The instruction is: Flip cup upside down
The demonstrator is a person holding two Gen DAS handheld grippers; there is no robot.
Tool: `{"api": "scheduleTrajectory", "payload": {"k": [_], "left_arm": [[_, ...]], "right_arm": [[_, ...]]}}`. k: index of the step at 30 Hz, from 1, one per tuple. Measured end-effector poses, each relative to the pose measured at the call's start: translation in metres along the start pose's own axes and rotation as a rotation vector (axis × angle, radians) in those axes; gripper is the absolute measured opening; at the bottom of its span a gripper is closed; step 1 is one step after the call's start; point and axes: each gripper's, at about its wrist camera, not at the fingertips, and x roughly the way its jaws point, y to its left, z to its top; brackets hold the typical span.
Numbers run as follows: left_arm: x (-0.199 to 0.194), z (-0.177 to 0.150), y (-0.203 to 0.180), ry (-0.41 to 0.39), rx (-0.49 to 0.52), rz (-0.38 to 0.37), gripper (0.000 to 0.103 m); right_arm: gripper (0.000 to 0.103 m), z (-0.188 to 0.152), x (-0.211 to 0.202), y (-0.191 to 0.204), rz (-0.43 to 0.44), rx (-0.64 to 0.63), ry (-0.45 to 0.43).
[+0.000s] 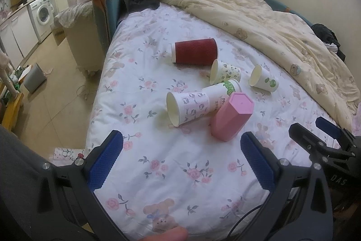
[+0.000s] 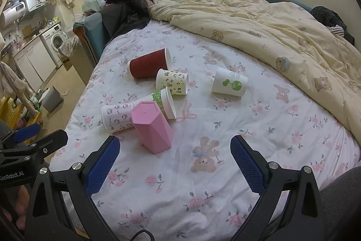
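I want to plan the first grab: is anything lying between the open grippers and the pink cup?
Nothing visible does. Only bare floral bedsheet lies between the right gripper, the left gripper and the pink cup. The kitten-print paper cup touches its far side, not the approach side.
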Motion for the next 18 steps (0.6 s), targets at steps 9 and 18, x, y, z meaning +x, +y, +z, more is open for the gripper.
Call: {"api": "scheduleTrajectory", "payload": {"k": [9, 18], "left_arm": [[0.0005, -0.0003, 0.0009, 0.001, -0.004, 0.002, 0.103], [0.0009, -0.0017, 0.0007, -0.001, -0.005, 0.011, 0.103]], "right_arm": [[0.101, 0.0004, 0.0018, 0.0007, -0.004, -0.003, 0.005], [0.101, 0.0009, 0.0042, 0.0007, -0.002, 0.0, 0.01]]}}
